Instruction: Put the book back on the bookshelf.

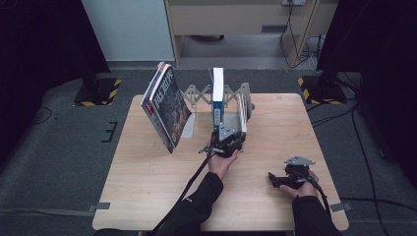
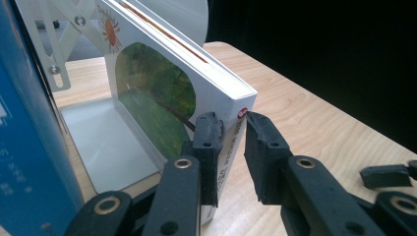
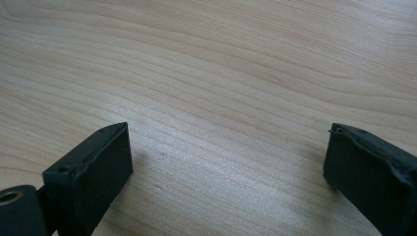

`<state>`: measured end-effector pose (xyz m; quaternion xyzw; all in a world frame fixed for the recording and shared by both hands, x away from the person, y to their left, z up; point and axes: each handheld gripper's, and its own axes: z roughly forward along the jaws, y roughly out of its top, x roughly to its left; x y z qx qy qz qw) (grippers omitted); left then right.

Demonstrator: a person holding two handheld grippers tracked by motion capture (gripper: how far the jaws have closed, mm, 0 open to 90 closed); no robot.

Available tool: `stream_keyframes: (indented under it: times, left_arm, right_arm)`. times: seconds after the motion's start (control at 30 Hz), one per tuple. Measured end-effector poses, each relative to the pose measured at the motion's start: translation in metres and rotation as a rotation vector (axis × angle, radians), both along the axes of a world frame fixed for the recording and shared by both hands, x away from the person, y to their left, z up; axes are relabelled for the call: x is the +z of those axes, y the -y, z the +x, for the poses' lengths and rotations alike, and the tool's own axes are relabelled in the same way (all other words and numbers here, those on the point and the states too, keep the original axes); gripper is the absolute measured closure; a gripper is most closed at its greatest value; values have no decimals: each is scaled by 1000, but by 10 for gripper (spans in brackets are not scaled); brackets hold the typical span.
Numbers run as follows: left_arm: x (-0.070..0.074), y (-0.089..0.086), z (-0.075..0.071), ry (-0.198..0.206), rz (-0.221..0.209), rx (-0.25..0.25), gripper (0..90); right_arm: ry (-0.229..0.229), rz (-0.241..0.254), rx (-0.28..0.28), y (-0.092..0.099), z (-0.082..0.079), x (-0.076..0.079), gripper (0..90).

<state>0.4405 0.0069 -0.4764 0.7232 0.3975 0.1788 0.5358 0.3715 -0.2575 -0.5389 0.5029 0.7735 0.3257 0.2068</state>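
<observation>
Left gripper view showed the left claw (image 2: 231, 147) with its jaws set on either side of the spine of a white book (image 2: 162, 93); the pads pressed the spine's edge, so the claw held that book in a narrow grip. The book stood upright, slightly tilted, on the base of a metal rack (image 2: 98, 142), with a blue book (image 2: 24, 128) just beside it. In the high view the left claw (image 1: 227, 142) sat at the rack's (image 1: 196, 93) front edge, near the middle of the counter (image 1: 147, 177). A magazine (image 1: 166, 105) leaned at the rack's left end, well apart from the white book (image 1: 242, 112). The right claw (image 1: 275, 179) rested on the counter near its right front, and in the right gripper view its jaws (image 3: 221, 162) stood wide over bare wood, holding nothing.
</observation>
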Motion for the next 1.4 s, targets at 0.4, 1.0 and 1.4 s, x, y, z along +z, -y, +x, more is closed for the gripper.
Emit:
stream_keyframes:
  times: [0.4,1.0,1.4]
  left_arm:
    - [0,5,20,-24,14,24,723]
    - [29,-54,-21,-6,18,-36,590]
    - [33,-120,-58,-80,65,-35,519]
  right_arm:
    - [1,-1,1,0,0,0,45]
    - [0,0,0,0,0,0,45]
    - [0,0,0,0,0,0,45]
